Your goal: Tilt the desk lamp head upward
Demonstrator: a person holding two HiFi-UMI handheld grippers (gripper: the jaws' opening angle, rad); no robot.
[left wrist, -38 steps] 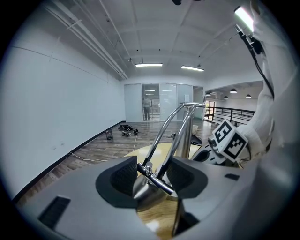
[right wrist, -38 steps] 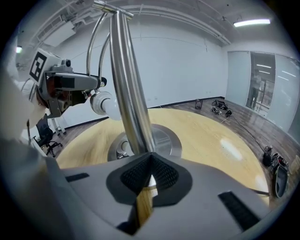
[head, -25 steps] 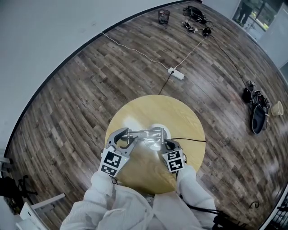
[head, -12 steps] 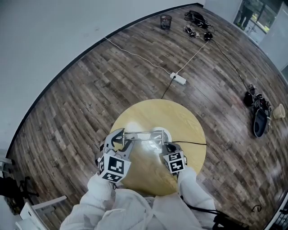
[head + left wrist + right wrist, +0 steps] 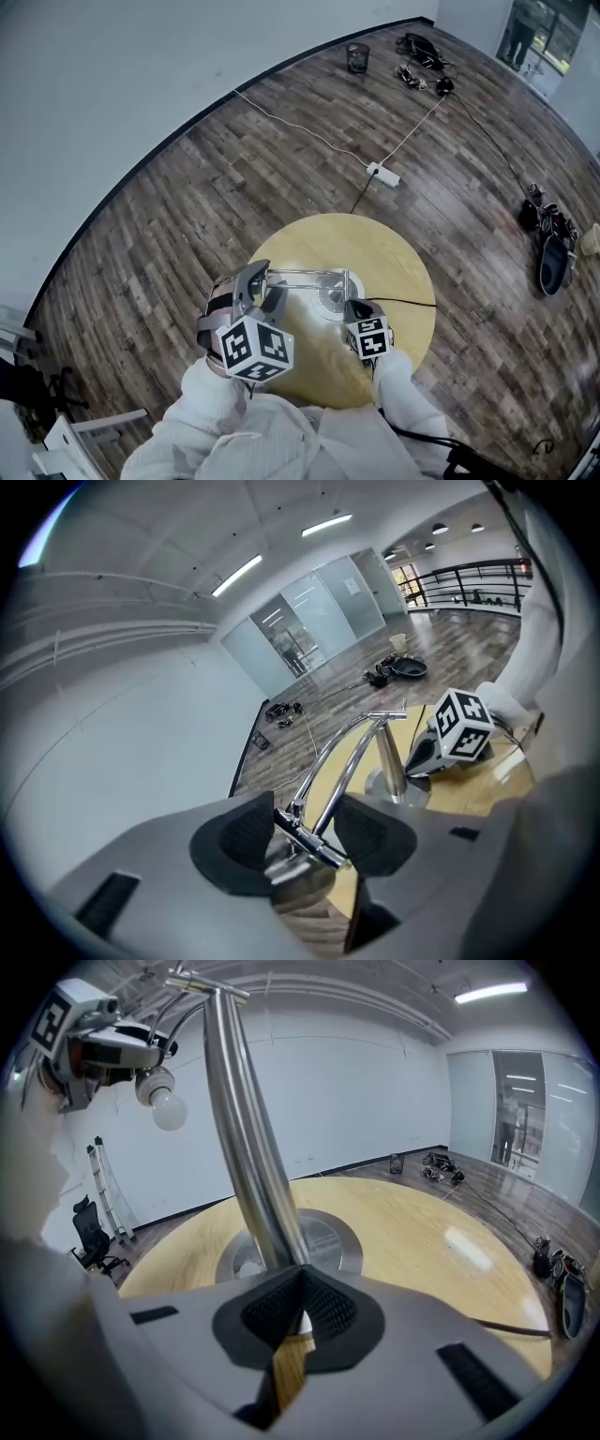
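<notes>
Currently left gripper (image 5: 309, 834) fingers clamp the chrome desk lamp's bulb head (image 5: 167, 1108), high at upper left of the right gripper view. Right gripper (image 5: 300, 1285) fingers pinch its upright chrome pole (image 5: 246, 1138), mid round wooden table (image 5: 401, 258).

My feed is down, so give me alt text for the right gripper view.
The right gripper, jaws shut, sits at the foot of the chrome lamp post, by its round base on the wooden table. Upper left, the left gripper clamps the lamp head, its bulb bare.

One lamp (image 5: 305, 273), one table (image 5: 403, 258), two tongs (image 5: 255, 289)
</notes>
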